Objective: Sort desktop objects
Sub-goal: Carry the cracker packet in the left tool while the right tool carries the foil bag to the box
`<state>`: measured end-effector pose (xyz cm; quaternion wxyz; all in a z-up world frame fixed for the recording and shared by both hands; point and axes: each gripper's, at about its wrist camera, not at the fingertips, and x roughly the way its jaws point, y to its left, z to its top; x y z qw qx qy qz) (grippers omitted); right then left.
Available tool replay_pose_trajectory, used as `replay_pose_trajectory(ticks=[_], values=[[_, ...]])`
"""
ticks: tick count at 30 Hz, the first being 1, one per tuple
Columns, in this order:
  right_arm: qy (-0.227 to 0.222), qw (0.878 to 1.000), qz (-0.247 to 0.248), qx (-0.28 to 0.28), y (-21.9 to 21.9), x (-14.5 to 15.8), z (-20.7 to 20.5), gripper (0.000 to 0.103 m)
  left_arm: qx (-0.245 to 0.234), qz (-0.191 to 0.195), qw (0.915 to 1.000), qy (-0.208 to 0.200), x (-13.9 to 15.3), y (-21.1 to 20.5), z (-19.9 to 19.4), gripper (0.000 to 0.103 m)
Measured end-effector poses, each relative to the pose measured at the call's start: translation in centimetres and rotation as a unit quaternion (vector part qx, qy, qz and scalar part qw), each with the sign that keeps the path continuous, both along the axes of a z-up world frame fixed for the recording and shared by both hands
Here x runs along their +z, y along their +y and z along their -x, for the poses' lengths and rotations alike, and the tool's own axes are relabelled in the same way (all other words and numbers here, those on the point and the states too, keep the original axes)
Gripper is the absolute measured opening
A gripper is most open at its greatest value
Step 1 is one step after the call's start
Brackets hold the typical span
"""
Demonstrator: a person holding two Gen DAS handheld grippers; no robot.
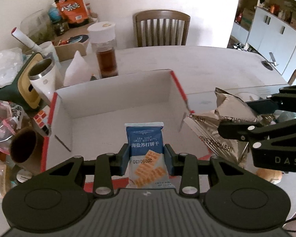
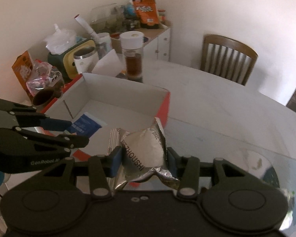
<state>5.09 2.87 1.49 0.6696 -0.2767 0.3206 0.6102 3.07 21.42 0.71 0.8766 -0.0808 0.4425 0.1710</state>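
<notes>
Left wrist view looks down along the left tongs (image 1: 146,159), whose blue pads are clamped on a blue packet of sea salt soda biscuits (image 1: 145,144). The packet stands upright between the pads, held above the near edge of an open white box (image 1: 116,90) with red outer sides that sits on the pale worktop (image 1: 217,63). At the right edge of this view the right tongs (image 1: 266,116) come in, holding a crumpled silver snack bag (image 1: 223,118) just beside the box's right wall.

Right wrist view shows the right tongs (image 2: 143,161) clamped on that silver bag (image 2: 146,150), near the box's red corner (image 2: 166,102). Behind the box stand a jar with a white lid (image 2: 132,56), a white steel-rimmed cup (image 2: 85,59) and a wooden chair (image 2: 228,57).
</notes>
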Motion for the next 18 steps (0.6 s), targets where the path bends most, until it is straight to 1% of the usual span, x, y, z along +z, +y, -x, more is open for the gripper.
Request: replay_pose_trajectory(ticks=[2,7,12,14,18], values=[[-0.001,1.000,0.003,0.008,1.0,-0.3,0.5,0.047,0.007,0.002,1.0000,0.004,-0.3,1.0,0.0,0.036],[0.000,1.000,0.011,0.023,2.9,-1.0,1.6,0.047,0.017,-0.011,0.9997,0.011,-0.7,2.9,-0.1,0.036],[-0.001,0.999,0.022,0.028,4.7,-1.9,2.1,0.047,0.026,-0.015,0.9992,0.025,-1.5,4.9,-0.6,0.036],[0.004,0.999,0.023,0.031,5.4,-2.1,2.1,0.047,0.027,-0.012,0.9991,0.030,-1.9,5.7,-0.7,0.036],[0.001,0.999,0.027,0.035,6.5,-2.7,2.4,0.047,0.018,-0.009,0.9989,0.042,-2.7,6.8,-1.2,0.036]])
